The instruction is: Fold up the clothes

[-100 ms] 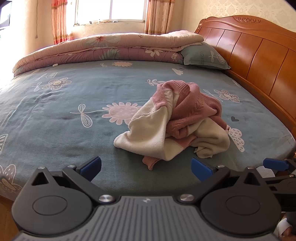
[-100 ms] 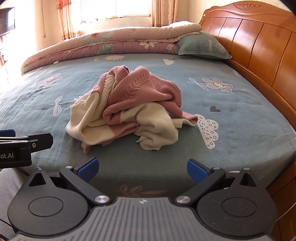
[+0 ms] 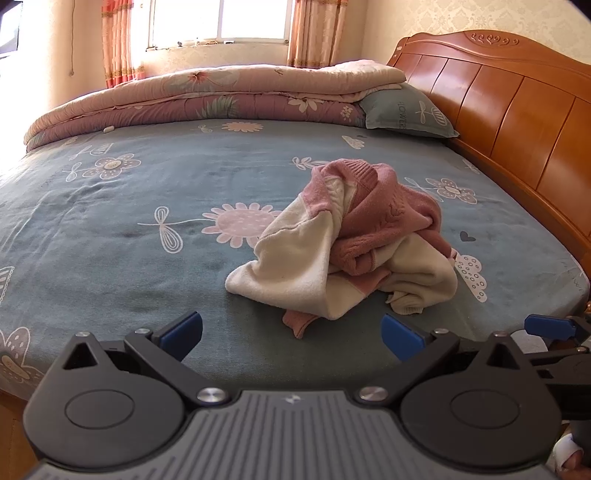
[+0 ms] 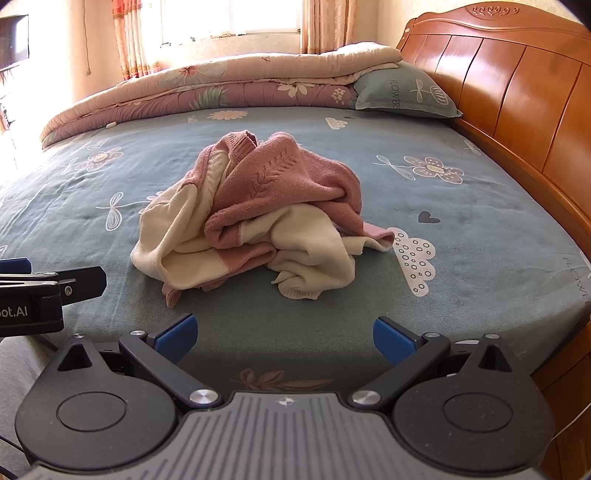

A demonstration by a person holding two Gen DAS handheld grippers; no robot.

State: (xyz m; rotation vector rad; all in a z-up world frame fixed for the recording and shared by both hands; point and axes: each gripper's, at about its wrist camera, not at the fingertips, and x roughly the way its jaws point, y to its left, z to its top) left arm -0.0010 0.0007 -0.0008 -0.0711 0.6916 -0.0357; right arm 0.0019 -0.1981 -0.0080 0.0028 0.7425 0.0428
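A pink and cream knitted sweater (image 3: 351, 247) (image 4: 255, 218) lies crumpled in a heap on the blue flowered bed sheet (image 3: 129, 236) (image 4: 480, 206). My left gripper (image 3: 291, 334) hovers at the bed's near edge, short of the heap, open with nothing between its blue pads. My right gripper (image 4: 282, 334) stands the same way, open and empty, with the heap straight ahead of it. In the left wrist view the right gripper's blue fingertip (image 3: 546, 326) shows at the right edge. The left gripper's black finger (image 4: 81, 282) shows at the left edge of the right wrist view.
A folded pink quilt (image 3: 207, 99) (image 4: 221, 85) lies along the far side of the bed, with a blue-grey pillow (image 3: 406, 110) (image 4: 402, 90) beside it. The wooden headboard (image 3: 517, 110) (image 4: 517, 81) runs along the right. A window with curtains (image 3: 221, 22) is behind.
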